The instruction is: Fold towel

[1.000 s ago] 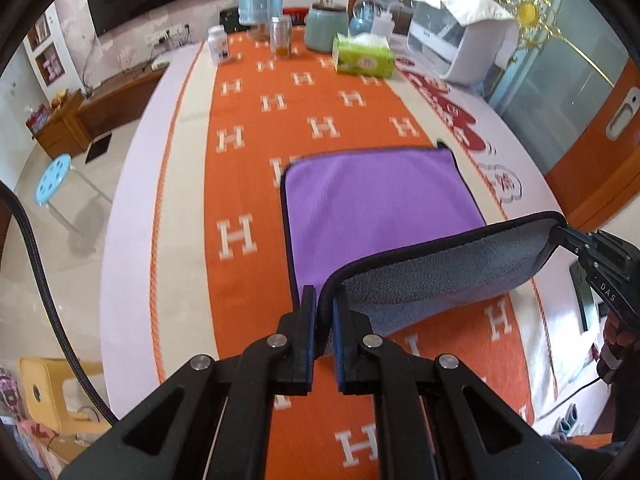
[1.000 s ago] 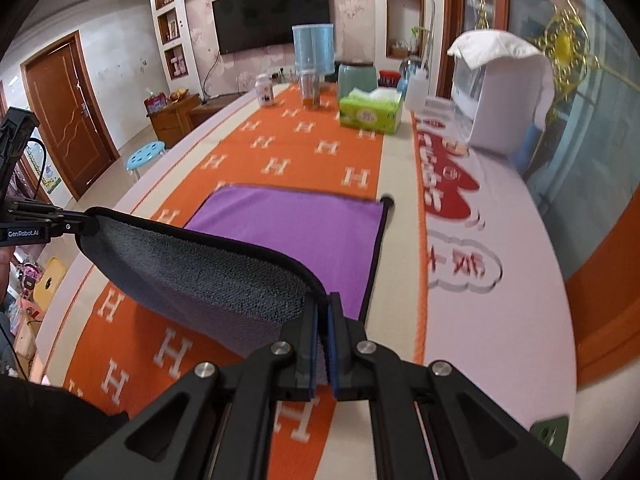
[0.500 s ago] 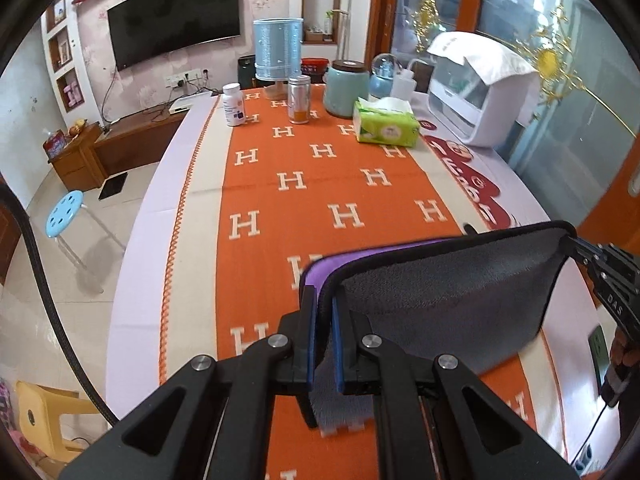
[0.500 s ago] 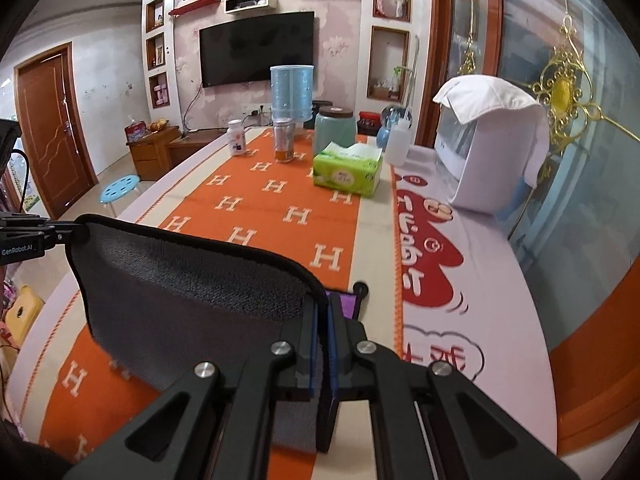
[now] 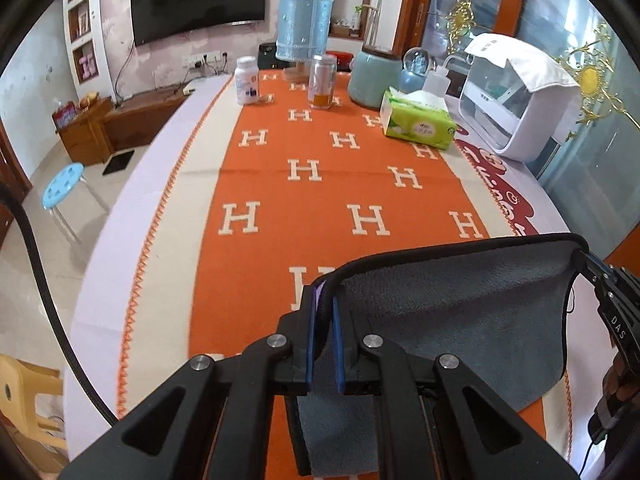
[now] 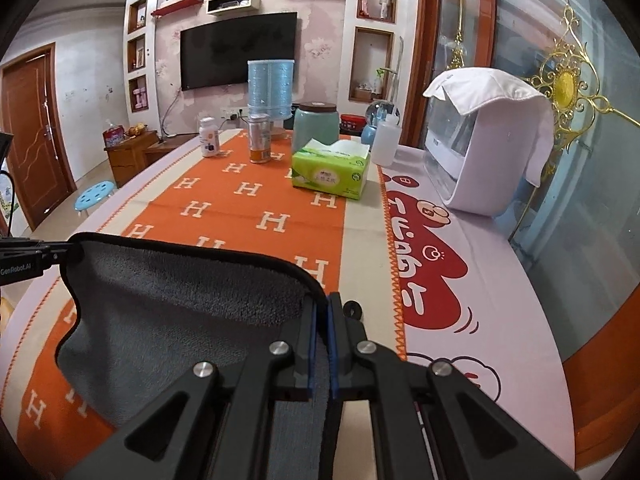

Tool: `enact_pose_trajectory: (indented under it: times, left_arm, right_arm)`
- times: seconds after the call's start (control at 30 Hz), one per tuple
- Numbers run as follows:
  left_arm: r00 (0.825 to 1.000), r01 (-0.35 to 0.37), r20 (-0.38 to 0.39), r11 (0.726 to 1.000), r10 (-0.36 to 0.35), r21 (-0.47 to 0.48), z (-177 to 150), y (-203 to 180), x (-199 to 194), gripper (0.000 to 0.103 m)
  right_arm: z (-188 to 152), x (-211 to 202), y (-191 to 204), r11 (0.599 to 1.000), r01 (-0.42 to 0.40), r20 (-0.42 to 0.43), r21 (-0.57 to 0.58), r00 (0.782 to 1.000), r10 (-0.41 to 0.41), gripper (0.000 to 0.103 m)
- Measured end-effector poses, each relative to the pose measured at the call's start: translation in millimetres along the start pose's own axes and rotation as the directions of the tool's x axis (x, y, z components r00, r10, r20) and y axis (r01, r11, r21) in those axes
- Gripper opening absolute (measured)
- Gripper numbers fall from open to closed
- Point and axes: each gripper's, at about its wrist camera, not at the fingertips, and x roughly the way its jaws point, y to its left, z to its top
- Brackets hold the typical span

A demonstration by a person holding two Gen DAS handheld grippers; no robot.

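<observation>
The towel (image 5: 460, 320) is purple on one side and grey on the other, with a black hem. It is lifted by two corners, and its grey side faces both cameras (image 6: 180, 300). My left gripper (image 5: 323, 312) is shut on the towel's left corner. My right gripper (image 6: 322, 312) is shut on its right corner. The right gripper shows in the left wrist view (image 5: 612, 300) at the towel's far corner. The left gripper shows at the left edge of the right wrist view (image 6: 28, 256). The purple side is almost wholly hidden.
An orange cloth with white H letters (image 5: 312, 168) covers the table. At the far end stand a green tissue box (image 6: 330, 174), a white bottle (image 5: 247, 80), a jar (image 5: 322, 82), a teal canister (image 6: 316, 126) and a white appliance (image 6: 484, 140). A blue stool (image 5: 62, 188) stands on the floor, left.
Both grippers have carried the held edge up and forward over the flat half of the towel. The purple face, open a second ago, is now hidden behind the grey side.
</observation>
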Motion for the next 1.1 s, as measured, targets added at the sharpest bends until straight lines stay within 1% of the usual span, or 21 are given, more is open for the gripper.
enact_pose_trajectory:
  times: [0.07, 0.1, 0.13, 0.17, 0.2, 0.23, 0.27, 0.3, 0.37, 0.4, 0.43, 0.47, 0.5, 0.53, 0.6, 0.63, 0.67, 0.8, 0.9, 1.0, 1.1]
  left_arm:
    - [1.0, -0.003, -0.022, 1.0, 0.002, -0.007, -2, 0, 10, 0.01]
    - [1.0, -0.006, -0.03, 1.0, 0.005, -0.013, -2, 1, 15, 0.015]
    - [0.999, -0.007, -0.038, 1.0, 0.007, -0.016, -3, 1, 19, 0.018]
    - [0.999, -0.006, -0.044, 1.0, 0.005, -0.019, -4, 1, 21, 0.023]
    - [0.999, -0.004, -0.047, 1.0, 0.003, -0.025, -5, 2, 23, 0.027]
    - [0.999, -0.005, -0.048, 1.0, 0.004, -0.03, -6, 3, 24, 0.028]
    - [0.999, -0.006, -0.047, 0.999, 0.004, -0.036, -7, 4, 25, 0.031]
    - [0.999, -0.004, -0.047, 0.999, 0.002, -0.042, -7, 5, 26, 0.035]
    - [0.999, -0.003, -0.047, 0.999, 0.0, -0.052, -8, 7, 27, 0.04]
    - [0.999, -0.002, -0.046, 0.998, -0.001, -0.059, -8, 8, 26, 0.048]
    - [0.999, -0.003, -0.046, 0.998, 0.0, -0.064, -8, 10, 25, 0.053]
    - [0.999, -0.004, -0.043, 0.997, 0.001, -0.071, -8, 11, 24, 0.057]
    - [0.999, -0.003, -0.04, 0.997, 0.0, -0.075, -7, 11, 23, 0.059]
    - [0.999, -0.001, -0.038, 0.997, -0.002, -0.078, -7, 12, 21, 0.061]
    - [0.999, 0.0, -0.042, 0.997, -0.003, -0.079, -7, 11, 19, 0.075]
    - [0.999, -0.003, -0.04, 0.997, 0.0, -0.079, -7, 11, 17, 0.078]
    - [0.999, -0.008, -0.038, 0.997, 0.005, -0.078, -7, 11, 15, 0.082]
    - [0.999, -0.001, -0.042, 0.997, -0.002, -0.075, -7, 9, 7, 0.091]
    - [0.999, 0.0, -0.036, 0.997, -0.002, -0.077, -8, 9, -2, 0.097]
    - [0.999, -0.002, -0.032, 0.997, -0.001, -0.077, -10, 8, -11, 0.101]
    - [1.0, -0.013, -0.029, 0.997, 0.011, -0.074, -13, 7, -20, 0.101]
  right_arm:
    - [-2, 9, -2, 1.0, 0.005, -0.017, 0.008, 1.0, -0.005, 0.01]
    - [-3, 12, -3, 1.0, 0.01, -0.024, 0.012, 1.0, -0.01, 0.013]
    - [-4, 15, -4, 1.0, 0.017, -0.028, 0.016, 0.999, -0.016, 0.015]
    - [-5, 18, -6, 0.999, 0.022, -0.034, 0.024, 0.999, -0.021, 0.024]
    - [-6, 22, -8, 0.999, 0.02, -0.042, 0.034, 0.999, -0.019, 0.029]
    - [-7, 24, -10, 0.999, 0.017, -0.046, 0.04, 0.999, -0.016, 0.038]
    - [-8, 26, -11, 0.999, 0.022, -0.048, 0.044, 0.999, -0.02, 0.042]
    - [-9, 28, -11, 0.999, 0.025, -0.051, 0.046, 0.998, -0.023, 0.044]
    - [-11, 30, -10, 0.999, 0.027, -0.062, 0.046, 0.998, -0.024, 0.046]
    - [-11, 31, -10, 0.999, 0.025, -0.064, 0.046, 0.998, -0.022, 0.047]
    - [-11, 32, -9, 0.999, 0.024, -0.067, 0.048, 0.998, -0.021, 0.049]
    - [-11, 32, -9, 0.998, 0.022, -0.069, 0.051, 0.997, -0.019, 0.053]
    - [-11, 31, -8, 0.998, 0.02, -0.07, 0.053, 0.997, -0.016, 0.058]
    - [-11, 31, -6, 0.998, 0.016, -0.073, 0.053, 0.997, -0.012, 0.061]
    - [-10, 29, -3, 0.999, 0.006, -0.077, 0.047, 0.997, -0.003, 0.067]
    - [-10, 28, -2, 0.999, 0.003, -0.078, 0.042, 0.997, 0.0, 0.069]
    - [-10, 26, 1, 0.999, 0.001, -0.08, 0.034, 0.997, 0.002, 0.074]
    - [-9, 18, 8, 1.0, -0.007, -0.08, 0.025, 0.997, 0.008, 0.088]
    - [-9, 10, 12, 1.0, -0.008, -0.072, 0.025, 0.997, 0.01, 0.094]
    - [-10, 3, 15, 0.999, -0.017, -0.074, 0.027, 0.997, 0.019, 0.098]
    - [-12, -6, 18, 0.999, -0.019, -0.08, 0.03, 0.997, 0.021, 0.101]
